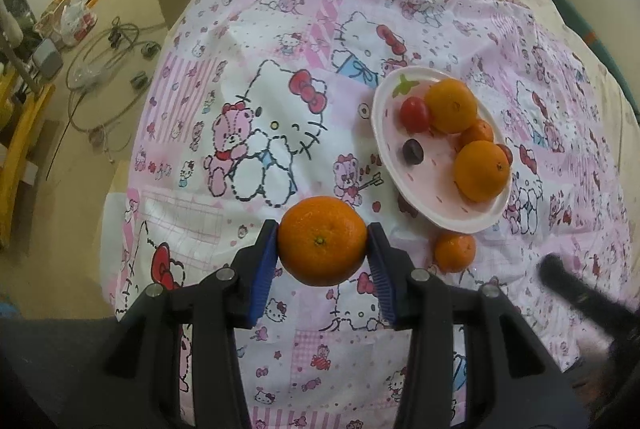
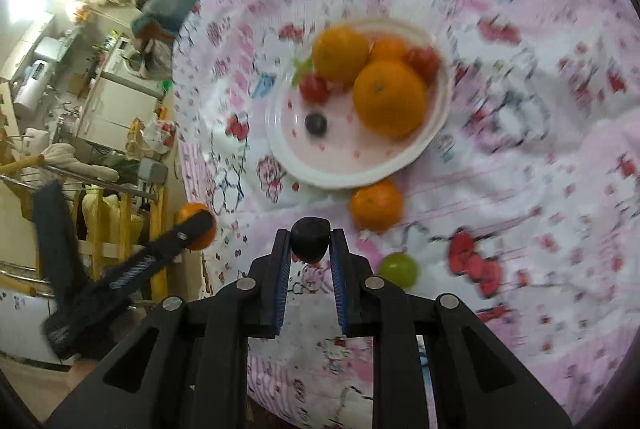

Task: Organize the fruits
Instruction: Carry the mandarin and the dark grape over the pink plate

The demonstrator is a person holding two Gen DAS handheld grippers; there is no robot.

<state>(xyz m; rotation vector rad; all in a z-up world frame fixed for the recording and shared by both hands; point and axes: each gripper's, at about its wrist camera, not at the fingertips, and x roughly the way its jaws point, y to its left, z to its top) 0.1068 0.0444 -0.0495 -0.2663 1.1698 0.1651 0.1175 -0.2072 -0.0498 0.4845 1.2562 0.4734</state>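
Left hand-held gripper (image 1: 323, 247) clamping an orange (image 1: 322, 241), right hand-held gripper (image 2: 310, 243) pinching a dark grape (image 2: 310, 239)

Your pink cartoon-print bedsheet (image 1: 280, 41) carries a white strawberry-pattern plate (image 1: 388, 165), a small orange tangerine (image 1: 455, 252) at its six o'clock, and a green grape (image 2: 398, 269).

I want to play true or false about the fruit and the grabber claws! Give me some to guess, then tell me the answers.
1. The left gripper holds a round orange mandarin. True.
2. The right gripper is empty. False: it is shut on a small dark grape.
3. The white plate with pink dots holds only oranges. False: red cherry tomatoes and a dark grape lie there too.
4. A green grape lies on the pink cartoon cloth, off the plate. True.
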